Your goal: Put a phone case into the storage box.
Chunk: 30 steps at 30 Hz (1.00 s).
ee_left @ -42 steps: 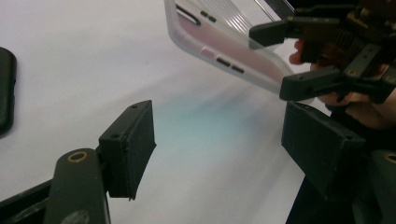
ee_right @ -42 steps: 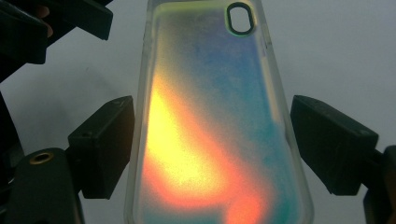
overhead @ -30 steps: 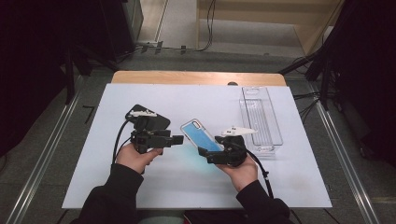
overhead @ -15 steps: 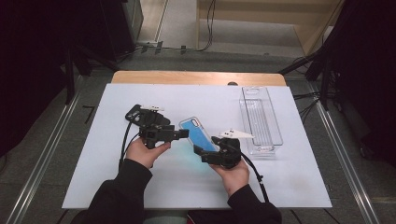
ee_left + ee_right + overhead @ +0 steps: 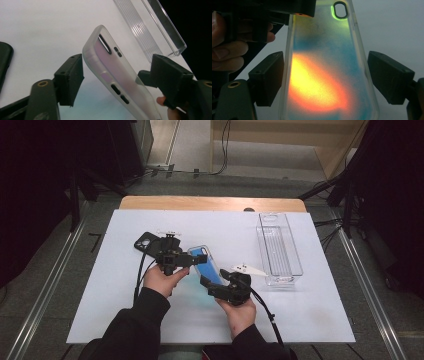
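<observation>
The right gripper [image 5: 206,286] sits nearest the person's edge of the white tabletop [image 5: 310,320], and the translucent phone case [image 5: 205,262] rises from between its jaws, tilted above the surface. In the right gripper view the case [image 5: 324,75] lies lengthwise between the two black jaws; a small gap shows at the right jaw, so whether the pads press on the case cannot be told. The left gripper [image 5: 192,260] meets the far end of the case, its jaws spread with the case edge between them; in the left gripper view the case [image 5: 112,75] stands clear of both pads. Beyond the left hand [image 5: 162,279], a black phone case [image 5: 143,241] lies flat on the tabletop. To the right, well apart from the grippers, a clear plastic tray [image 5: 278,247] stands lengthwise on the tabletop, with nothing visible inside it. A wooden board edge [image 5: 210,203] borders the far side of the white surface. Grey floor [image 5: 200,180], metal rails [image 5: 45,285] and dark cables surround the table.
</observation>
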Each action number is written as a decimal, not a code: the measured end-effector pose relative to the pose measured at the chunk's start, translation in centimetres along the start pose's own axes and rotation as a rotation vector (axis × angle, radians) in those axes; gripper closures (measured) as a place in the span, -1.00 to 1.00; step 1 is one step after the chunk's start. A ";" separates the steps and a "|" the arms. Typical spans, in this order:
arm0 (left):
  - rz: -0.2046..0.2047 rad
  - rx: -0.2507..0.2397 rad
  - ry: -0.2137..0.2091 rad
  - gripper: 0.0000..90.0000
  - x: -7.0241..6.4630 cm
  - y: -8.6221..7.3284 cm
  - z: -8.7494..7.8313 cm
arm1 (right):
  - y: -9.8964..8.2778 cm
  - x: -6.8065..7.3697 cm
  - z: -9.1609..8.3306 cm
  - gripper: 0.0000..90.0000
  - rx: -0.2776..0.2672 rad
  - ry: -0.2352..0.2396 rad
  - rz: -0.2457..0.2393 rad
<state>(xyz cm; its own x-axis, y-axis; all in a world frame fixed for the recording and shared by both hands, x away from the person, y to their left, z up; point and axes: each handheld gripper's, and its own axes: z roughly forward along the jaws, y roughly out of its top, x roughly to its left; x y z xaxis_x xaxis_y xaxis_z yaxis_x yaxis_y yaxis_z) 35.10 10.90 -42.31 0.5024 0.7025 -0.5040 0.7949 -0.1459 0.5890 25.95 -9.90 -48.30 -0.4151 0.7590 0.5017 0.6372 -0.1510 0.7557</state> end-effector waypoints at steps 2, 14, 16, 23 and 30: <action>-0.021 -0.002 -0.005 -0.34 0.1 0.1 0.1 | -0.2 0.2 0.1 -0.66 -0.014 0.001 0.013; -0.124 0.016 -0.009 0.11 0.5 0.5 0.6 | -0.6 1.0 0.7 -0.66 -0.063 0.023 0.037; -0.134 0.010 -0.014 0.27 0.5 0.5 0.5 | -0.7 1.1 0.9 -0.66 -0.069 0.021 0.042; -0.142 -0.024 -0.040 0.66 0.7 0.5 0.1 | -0.8 1.3 1.0 -0.66 -0.095 0.027 0.039; -0.185 -0.037 -0.082 0.84 1.1 0.4 -0.3 | -0.8 1.5 1.1 -0.66 -0.100 0.027 0.011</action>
<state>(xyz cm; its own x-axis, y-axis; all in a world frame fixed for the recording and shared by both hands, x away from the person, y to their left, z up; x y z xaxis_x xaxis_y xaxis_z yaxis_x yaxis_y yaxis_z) 35.89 11.78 -42.44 0.3763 0.6554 -0.6549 0.8639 0.0071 0.5035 25.50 -7.96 -48.63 -0.4267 0.7398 0.5202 0.5740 -0.2229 0.7879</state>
